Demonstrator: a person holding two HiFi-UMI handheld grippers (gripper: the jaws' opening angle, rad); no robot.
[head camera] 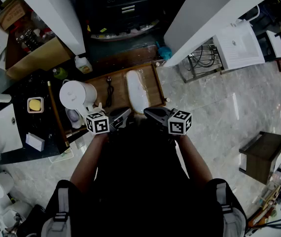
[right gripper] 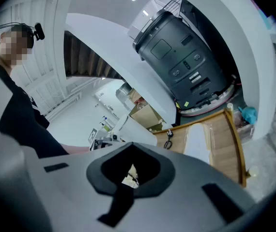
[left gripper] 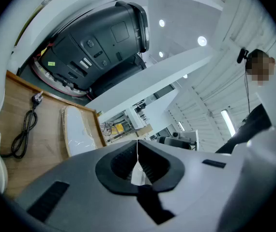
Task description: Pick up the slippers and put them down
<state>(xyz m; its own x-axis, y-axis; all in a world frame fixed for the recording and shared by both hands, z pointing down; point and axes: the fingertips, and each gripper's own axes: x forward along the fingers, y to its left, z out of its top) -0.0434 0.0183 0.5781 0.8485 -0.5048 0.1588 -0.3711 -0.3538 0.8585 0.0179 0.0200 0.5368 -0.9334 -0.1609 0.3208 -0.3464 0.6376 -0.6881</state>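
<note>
Judged not yet begun: nothing lifted, nothing set down. Slippers (head camera: 137,92): seen as one white, film-wrapped oblong, lying flat in the right half of a wooden tray (head camera: 158,85), near a black power cord (head camera: 109,90) in the left half. Cannot tell whether one slipper or a stacked pair under the film. Left hand-held gripper (head camera: 123,116): jaws pressed together, nothing between them. Right hand-held gripper (head camera: 152,113): jaws likewise together and empty. Both held close to the body at the tray's near edge, apart from the slippers, touching neither wrap nor cord. Remaining, as judged: open a jaw pair, reach forward and down, close on the wrapped bundle, lift, then put down; in short, the whole task. Counted: hand-held grippers, two; slipper bundles, one; wooden trays, one; power cords, one; white kettle (head camera: 76,95) at the tray's left edge, one. Farther left, dark bench (head camera: 12,90), one, carrying a yellow block in a white dish (head camera: 35,104), one, and a white box (head camera: 34,141), one.
</note>
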